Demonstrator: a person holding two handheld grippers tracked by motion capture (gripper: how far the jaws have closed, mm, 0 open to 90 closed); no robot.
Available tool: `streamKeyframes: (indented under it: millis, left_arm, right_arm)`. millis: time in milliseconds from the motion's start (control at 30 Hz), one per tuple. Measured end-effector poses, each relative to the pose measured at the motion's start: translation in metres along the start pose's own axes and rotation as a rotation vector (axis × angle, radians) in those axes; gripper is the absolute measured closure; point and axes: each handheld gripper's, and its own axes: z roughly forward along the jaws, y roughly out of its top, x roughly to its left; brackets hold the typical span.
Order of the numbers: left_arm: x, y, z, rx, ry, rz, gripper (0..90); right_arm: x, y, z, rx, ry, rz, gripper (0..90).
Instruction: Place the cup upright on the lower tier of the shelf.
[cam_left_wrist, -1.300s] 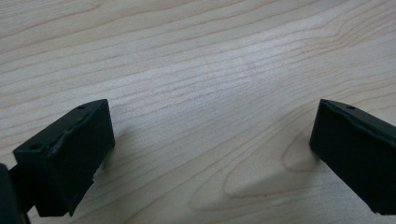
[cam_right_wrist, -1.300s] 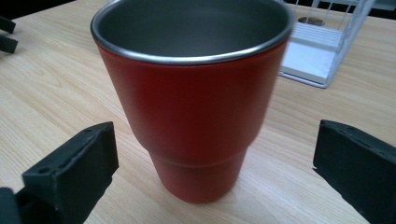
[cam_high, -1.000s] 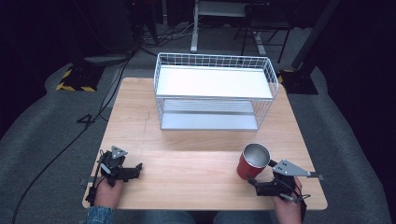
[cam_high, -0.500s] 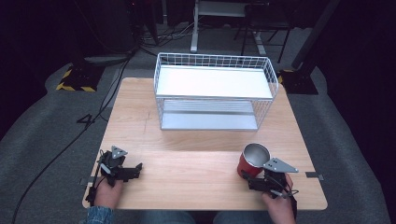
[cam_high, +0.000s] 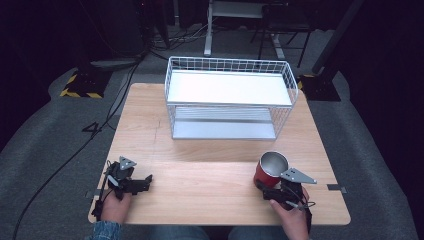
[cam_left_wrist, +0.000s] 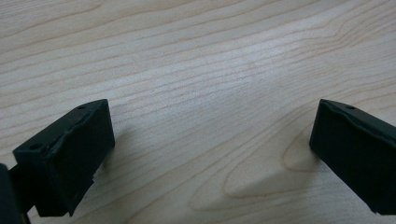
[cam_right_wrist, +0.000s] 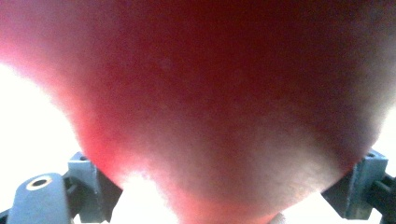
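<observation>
Left hand-held gripper (cam_high: 145, 181): rests low on the counter (cam_high: 210, 190) near its front left corner, jaws spread wide with bare wood between them. Judged parked, out of the way while the other hand works.

Left hand (cam_high: 116, 201): wrapped round the gripper body, near the counter edge.

Rack (cam_high: 227, 100): white wire basket, two levels, well ahead of both grippers, about midway between them. Top tray shows nothing in it; lower shelf looks bare too. Open front faces the person, probably so things can go in from this side.

Cup (cam_high: 270, 170): red outside, metal inside, upright, mouth up, touching the front of the right gripper. No contents visible. Its red wall lies tight against that gripper's camera.

Right hand-held gripper (cam_high: 264, 189): jaws have just been closing, the cup's lower body between them; they look clamped on it. A low side grip suits keeping it upright for a lift.

Right hand (cam_high: 290, 216): behind the gripper, at the front edge.

Step, judged: cup grasped, not yet lifted; rack the likely goal.
</observation>
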Motion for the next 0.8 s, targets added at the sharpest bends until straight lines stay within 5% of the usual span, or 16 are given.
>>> streamKeyframes:
  millis: [400,800]
  left_arm:
    - [0.000,0.000,0.000,-0.001,-0.002,-0.002,0.5]
    - [0.000,0.000,0.000,-0.001,-0.002,-0.002,0.6]
  right_arm:
    - [0.007,0.001,0.003,-0.019,-0.064,-0.025,17.0]
    - [0.011,0.006,0.003,-0.022,-0.037,-0.042,17.2]
